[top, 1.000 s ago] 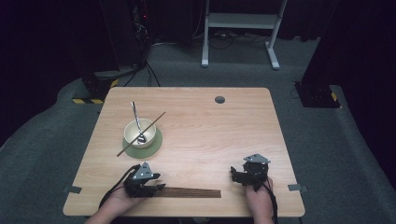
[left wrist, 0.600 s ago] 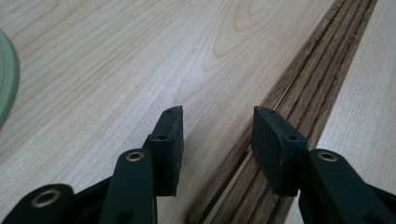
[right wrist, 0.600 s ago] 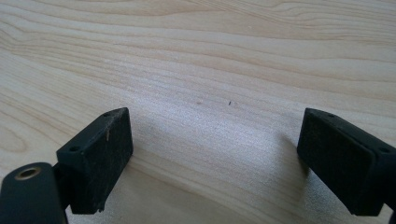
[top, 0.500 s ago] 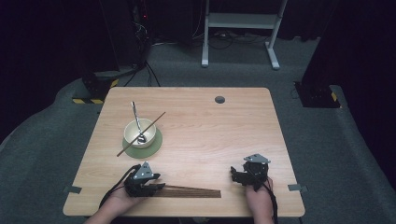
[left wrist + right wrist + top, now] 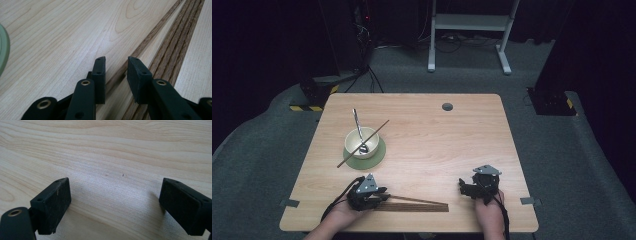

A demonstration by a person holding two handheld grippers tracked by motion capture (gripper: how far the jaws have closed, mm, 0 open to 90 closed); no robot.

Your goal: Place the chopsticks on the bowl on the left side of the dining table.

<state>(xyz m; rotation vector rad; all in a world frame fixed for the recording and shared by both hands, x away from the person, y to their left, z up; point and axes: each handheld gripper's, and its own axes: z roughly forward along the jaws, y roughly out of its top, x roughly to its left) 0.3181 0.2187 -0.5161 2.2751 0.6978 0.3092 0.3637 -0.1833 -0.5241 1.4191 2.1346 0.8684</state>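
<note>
Wooden table (image 5: 437,145): carrying everything.
Left gripper (image 5: 115,65): jaws sitting narrowly parted, straddling one chopstick (image 5: 152,32), not pinching.
Right gripper (image 5: 113,195): jaws gaping wide, gripping nothing.
Bowl (image 5: 361,144): sitting at 12 o'clock from left gripper.

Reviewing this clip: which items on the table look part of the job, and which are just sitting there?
Likely in play: the chopsticks at the left gripper; bowl with spoon and one chopstick across it.

Idle: green saucer, right gripper, table's grommet hole.
</note>
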